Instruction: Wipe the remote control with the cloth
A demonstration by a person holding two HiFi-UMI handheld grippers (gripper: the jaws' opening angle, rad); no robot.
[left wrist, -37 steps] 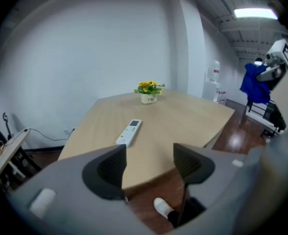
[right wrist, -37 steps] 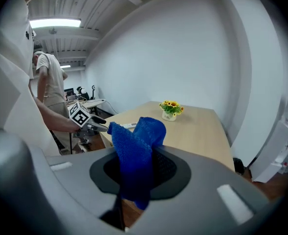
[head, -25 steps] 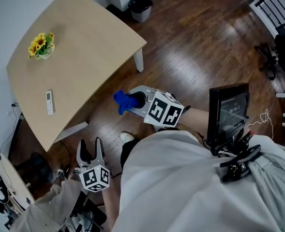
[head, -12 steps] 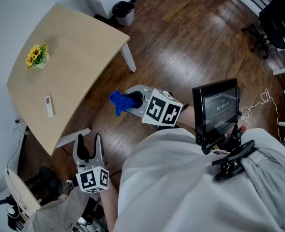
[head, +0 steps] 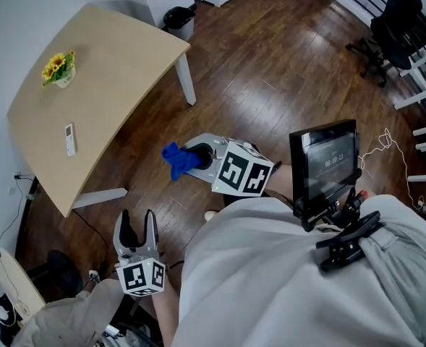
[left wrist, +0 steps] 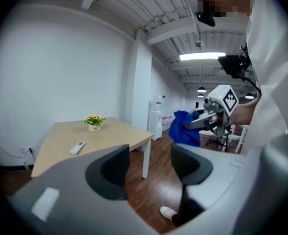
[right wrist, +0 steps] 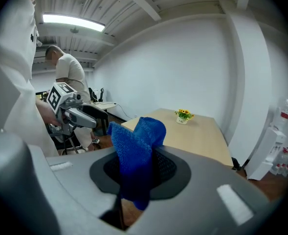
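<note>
The white remote control (head: pixel 69 139) lies on the wooden table (head: pixel 118 71), well ahead of both grippers and also visible in the left gripper view (left wrist: pixel 77 147). My right gripper (head: pixel 191 157) hangs over the floor, shut on a blue cloth (head: pixel 178 159) that bunches up between its jaws (right wrist: pixel 136 151). The left gripper (head: pixel 136 231) sits low at the left, beside the table's near corner. Its jaws stand apart and have just been closing a little, with nothing between them (left wrist: pixel 148 163).
A small pot of yellow flowers (head: pixel 59 69) stands at the table's far left. A black bin (head: pixel 178 20) sits on the floor beyond the table, with chairs (head: pixel 386 27) at the upper right. A tablet (head: pixel 322 165) hangs at the person's chest. Another person (right wrist: pixel 70 80) stands in the background.
Both grippers have been carried over the wooden floor toward the table, and the room has shifted in the head view. The cloth stays in the right gripper. The left jaws look slightly narrower.
</note>
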